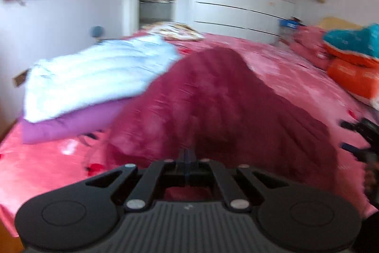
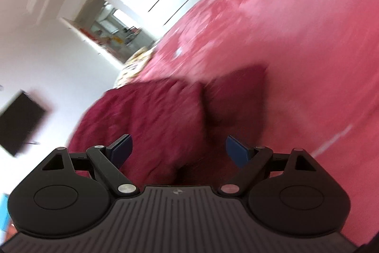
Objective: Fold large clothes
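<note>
Left tool (image 1: pixel 188 164) pinching maroon garment (image 1: pixel 213 96) on pink bed (image 1: pixel 296 77); right tool (image 2: pixel 177 151) spread wide, holding nothing.

Garment sits mid-bed, tented up toward the left tool's pressed-together tips, long axis running near-to-far, peak pointing at the far wardrobe. Both views blurred w/ motion. To fold well, I'd say: right tool should grab the matching near edge, keep both corners level, pull taut before laying over. Folded white/purple stack (image 1: pixel 90 87) lies left.

Motion blur smears the maroon garment (image 1: pixel 213 96) and pink bedsheet (image 1: pixel 296 77); the right gripper (image 1: pixel 362 141) is cut off at the frame's right edge.
</note>
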`<action>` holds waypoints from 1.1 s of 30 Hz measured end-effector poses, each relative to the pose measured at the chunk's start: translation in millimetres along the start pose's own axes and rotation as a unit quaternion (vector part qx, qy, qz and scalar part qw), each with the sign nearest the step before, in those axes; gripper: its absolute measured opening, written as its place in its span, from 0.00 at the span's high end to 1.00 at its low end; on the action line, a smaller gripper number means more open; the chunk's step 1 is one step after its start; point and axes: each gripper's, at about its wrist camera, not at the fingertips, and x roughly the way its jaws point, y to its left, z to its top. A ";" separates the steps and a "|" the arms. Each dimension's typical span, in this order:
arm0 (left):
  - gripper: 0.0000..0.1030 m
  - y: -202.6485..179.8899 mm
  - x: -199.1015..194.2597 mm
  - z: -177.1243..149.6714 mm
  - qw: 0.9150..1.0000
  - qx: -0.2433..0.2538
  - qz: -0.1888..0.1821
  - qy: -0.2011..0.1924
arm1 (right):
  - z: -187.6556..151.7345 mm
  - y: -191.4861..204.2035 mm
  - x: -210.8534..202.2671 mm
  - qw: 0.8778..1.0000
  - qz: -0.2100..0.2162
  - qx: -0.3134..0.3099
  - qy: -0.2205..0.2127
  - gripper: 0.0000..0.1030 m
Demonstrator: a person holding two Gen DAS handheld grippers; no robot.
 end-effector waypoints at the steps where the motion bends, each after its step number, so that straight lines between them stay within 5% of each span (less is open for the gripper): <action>1: 1.00 -9.3 2.4 -4.0 1.000 0.009 -0.018 0.004 | -4.3 -1.9 3.0 1.000 0.020 0.020 0.012 0.00; 7: 1.00 -91.2 20.1 -27.1 0.984 0.129 -0.122 0.006 | -20.2 -6.4 25.9 0.989 0.070 0.108 0.078 0.00; 11: 0.74 -130.5 33.1 -33.9 0.972 0.160 -0.173 0.017 | -14.2 1.6 27.6 0.973 0.150 0.150 0.095 0.00; 16: 0.63 -160.3 56.5 -32.3 0.963 0.191 -0.191 0.004 | -6.4 30.8 29.8 0.955 0.229 0.138 0.125 0.00; 30: 0.05 -173.1 111.4 -22.5 0.974 0.194 -0.116 -0.010 | -14.7 63.7 50.9 0.928 0.279 0.088 0.231 0.00; 33: 0.04 -171.3 122.8 -21.7 0.975 0.187 -0.117 -0.025 | -16.5 58.5 54.1 0.916 0.298 0.112 0.245 0.00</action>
